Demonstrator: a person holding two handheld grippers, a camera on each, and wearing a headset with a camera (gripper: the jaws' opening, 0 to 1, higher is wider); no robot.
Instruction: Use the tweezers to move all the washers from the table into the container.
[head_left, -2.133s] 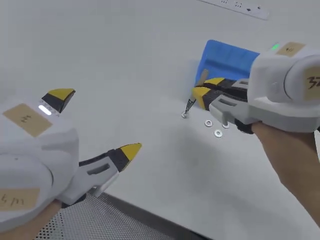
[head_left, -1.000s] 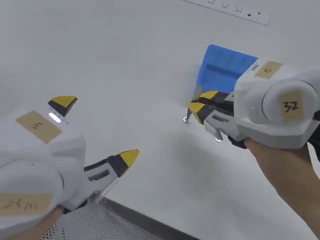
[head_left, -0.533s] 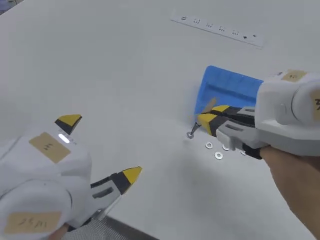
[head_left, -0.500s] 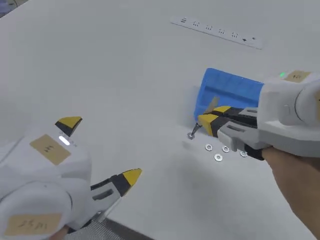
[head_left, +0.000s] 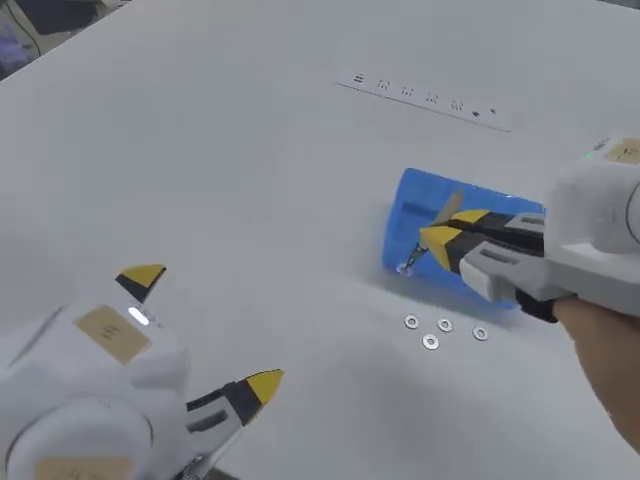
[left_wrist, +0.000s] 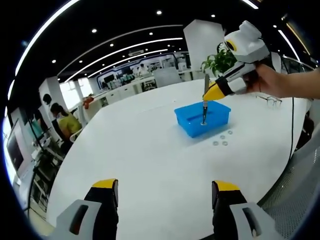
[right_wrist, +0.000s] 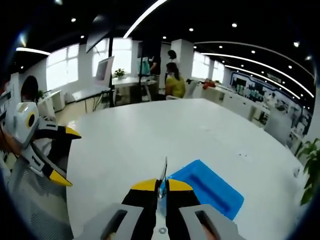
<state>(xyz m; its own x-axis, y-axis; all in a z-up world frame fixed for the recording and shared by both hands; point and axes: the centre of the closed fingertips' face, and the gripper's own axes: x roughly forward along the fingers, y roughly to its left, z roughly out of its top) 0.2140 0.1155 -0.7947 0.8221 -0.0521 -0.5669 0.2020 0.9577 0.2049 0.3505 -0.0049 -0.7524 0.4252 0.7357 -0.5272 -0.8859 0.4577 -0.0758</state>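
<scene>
Washers (head_left: 430, 342), four of them, lie flat on the white bench (head_left: 250, 180). They are just beside the blue container (head_left: 425, 205), on the side closer to the bench's near edge. They sit close together but do not touch.

The right gripper (head_left: 440, 238) is pressed together on the tweezers (head_left: 413, 256) and holds them up above the bench. The tweezers point down. Their tip is over the container, near one of its corners. Something tiny may sit at the tip, but it is too small to tell.

The left gripper (head_left: 202, 332) is spread wide with nothing in it. It hangs by the bench's near edge, well apart from the container.

A white power strip (head_left: 425, 100) lies flat past the container, toward the far edge.
</scene>
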